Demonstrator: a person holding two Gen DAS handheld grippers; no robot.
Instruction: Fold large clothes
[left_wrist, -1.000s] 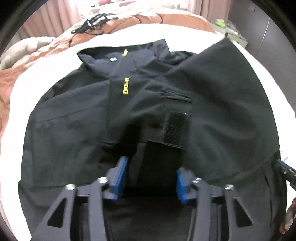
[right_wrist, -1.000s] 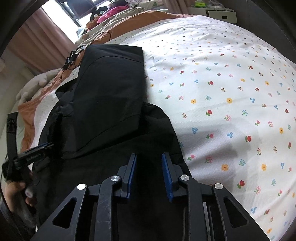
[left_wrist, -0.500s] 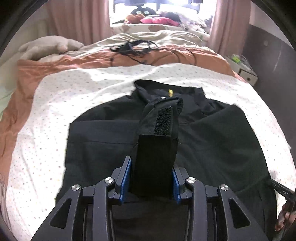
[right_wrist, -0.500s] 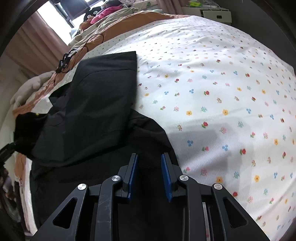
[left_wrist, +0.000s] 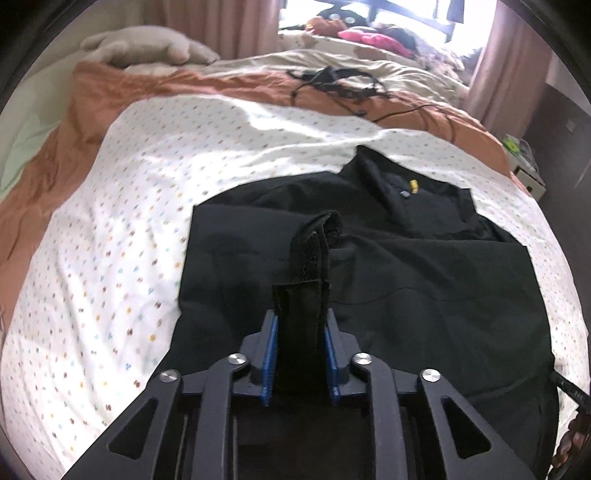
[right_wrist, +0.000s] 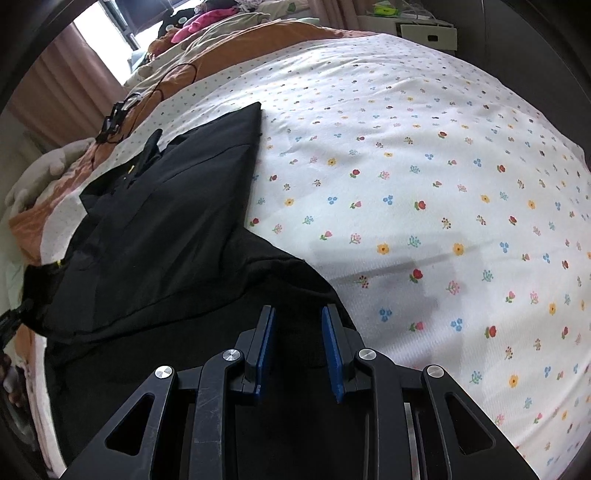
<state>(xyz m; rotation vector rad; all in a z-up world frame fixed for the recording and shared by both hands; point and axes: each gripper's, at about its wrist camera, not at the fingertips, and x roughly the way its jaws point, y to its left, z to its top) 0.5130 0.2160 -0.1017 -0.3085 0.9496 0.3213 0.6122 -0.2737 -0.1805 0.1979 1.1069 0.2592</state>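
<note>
Each handheld gripper — the left gripper (left_wrist: 300, 343) at lower centre of its frame, the right gripper (right_wrist: 297, 343) likewise — has matte black, triangle-cutout linkage arms, round silver screws at the pivots, and flat blue finger pads (right_wrist: 266, 347).

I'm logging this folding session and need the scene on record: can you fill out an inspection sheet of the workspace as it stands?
Surface: bed with flowered white sheet, rumpled orange blanket beyond.
Job's things: black jacket spread flat, collar far; cuff with hook-and-loop strap lifted.
Clutter: grey plush toy, pink clothes by the window.
Grippers: left gripper has just been closing, cuff between its pads; right gripper over the jacket's hem, grip unclear.
Cables: black tangled cable on the blanket.
Surroundings: pink curtains, white bedside cabinet.
</note>
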